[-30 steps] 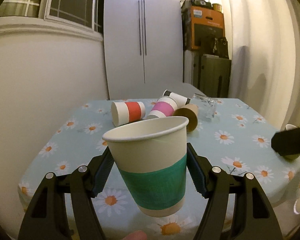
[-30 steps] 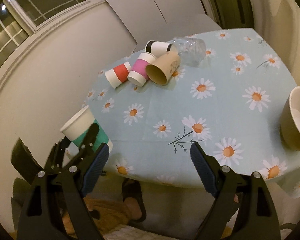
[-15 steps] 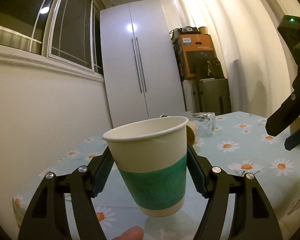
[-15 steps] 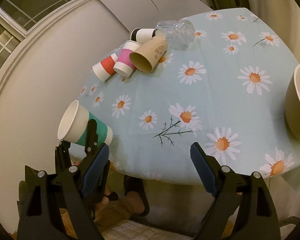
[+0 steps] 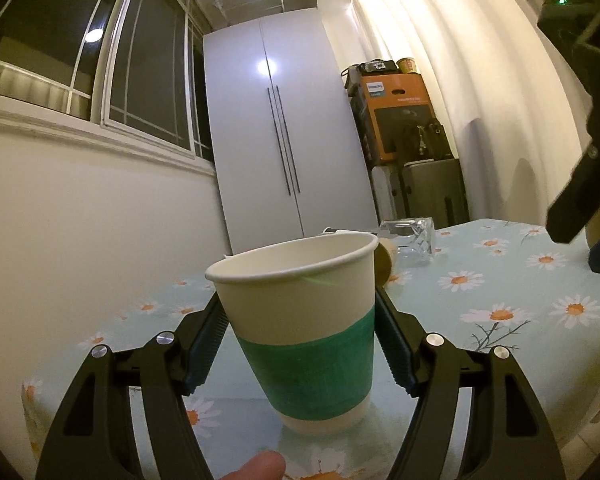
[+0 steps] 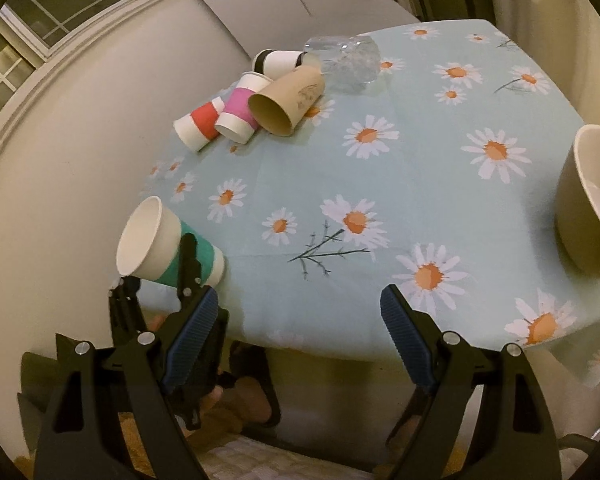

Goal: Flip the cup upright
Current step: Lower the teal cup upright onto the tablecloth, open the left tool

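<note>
My left gripper [image 5: 300,336] is shut on a white paper cup with a green band [image 5: 304,324], mouth up, its base at or just above the daisy tablecloth [image 5: 500,280] near the front left corner. In the right wrist view the same cup [image 6: 168,242] shows tilted at the table's near left edge, with the left gripper [image 6: 156,276] around it. My right gripper [image 6: 300,320] is open and empty, hovering in front of the table's near edge.
Several paper cups lie on their sides at the far left: red-banded [image 6: 198,124], pink-banded [image 6: 242,108], brown [image 6: 288,100] and black-and-white [image 6: 278,62]. A clear glass [image 6: 346,58] lies beside them. An olive bowl [image 6: 588,204] sits at the right edge.
My left gripper has tilted upward and lowered the green cup toward the tablecloth. My right gripper has drifted closer to the table and slightly right.
</note>
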`<state>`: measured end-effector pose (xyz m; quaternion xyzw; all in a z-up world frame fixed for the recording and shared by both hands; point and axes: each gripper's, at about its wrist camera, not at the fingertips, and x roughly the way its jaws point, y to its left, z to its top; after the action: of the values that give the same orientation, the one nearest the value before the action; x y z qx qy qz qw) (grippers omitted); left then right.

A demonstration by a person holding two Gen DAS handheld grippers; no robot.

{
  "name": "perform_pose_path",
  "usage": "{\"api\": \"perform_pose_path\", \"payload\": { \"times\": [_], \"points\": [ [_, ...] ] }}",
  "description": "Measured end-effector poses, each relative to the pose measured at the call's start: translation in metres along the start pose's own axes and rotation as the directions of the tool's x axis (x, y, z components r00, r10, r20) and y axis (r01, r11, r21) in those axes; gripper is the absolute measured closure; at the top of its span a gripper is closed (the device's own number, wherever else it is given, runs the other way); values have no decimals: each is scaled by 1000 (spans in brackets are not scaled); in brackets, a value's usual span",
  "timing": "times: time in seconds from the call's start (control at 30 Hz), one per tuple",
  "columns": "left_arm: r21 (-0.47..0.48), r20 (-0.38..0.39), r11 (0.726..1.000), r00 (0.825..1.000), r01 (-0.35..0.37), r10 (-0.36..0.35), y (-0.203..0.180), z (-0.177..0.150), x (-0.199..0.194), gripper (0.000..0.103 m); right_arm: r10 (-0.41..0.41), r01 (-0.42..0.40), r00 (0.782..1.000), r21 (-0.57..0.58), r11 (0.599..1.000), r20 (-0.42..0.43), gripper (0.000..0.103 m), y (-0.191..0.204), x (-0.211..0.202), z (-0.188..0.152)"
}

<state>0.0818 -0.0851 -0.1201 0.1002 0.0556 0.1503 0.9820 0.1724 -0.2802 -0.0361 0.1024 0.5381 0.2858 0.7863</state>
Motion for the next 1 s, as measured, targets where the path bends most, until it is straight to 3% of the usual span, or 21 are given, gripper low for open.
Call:
{"api": "perform_pose_path", "payload": {
  "times": [0.27, 0.33, 0.37, 0.83, 0.93, 1.0],
  "points": [
    [-8, -26, 1000, 1000, -16, 16, 3, -7, 6, 32, 0, 0, 1000, -9, 1000, -5, 20, 1, 0, 0],
    [-8, -42, 1000, 999, -17, 17, 2, -7, 8, 9, -11, 11, 1000, -11, 1000, -3, 20, 1, -1, 1],
    [-18, -39, 1000, 999, -24, 23, 3, -5, 6, 6, -15, 14, 1000, -13, 1000, -2, 20, 1, 0, 1],
    [-80, -56, 996, 997, 48, -52, 18, 19, -12, 6, 17, -15, 999, -44, 999, 41, 20, 4, -9, -1],
    [-101, -84, 991, 992, 88, -97, 25, 28, -22, 6, 30, -26, 997, -60, 998, 66, 20, 8, -15, -2],
    [-106, -152, 982, 973, 156, -171, 30, 39, -24, 6, 39, -33, 996, -71, 997, 82, 20, 10, -19, -3]
  ]
}}
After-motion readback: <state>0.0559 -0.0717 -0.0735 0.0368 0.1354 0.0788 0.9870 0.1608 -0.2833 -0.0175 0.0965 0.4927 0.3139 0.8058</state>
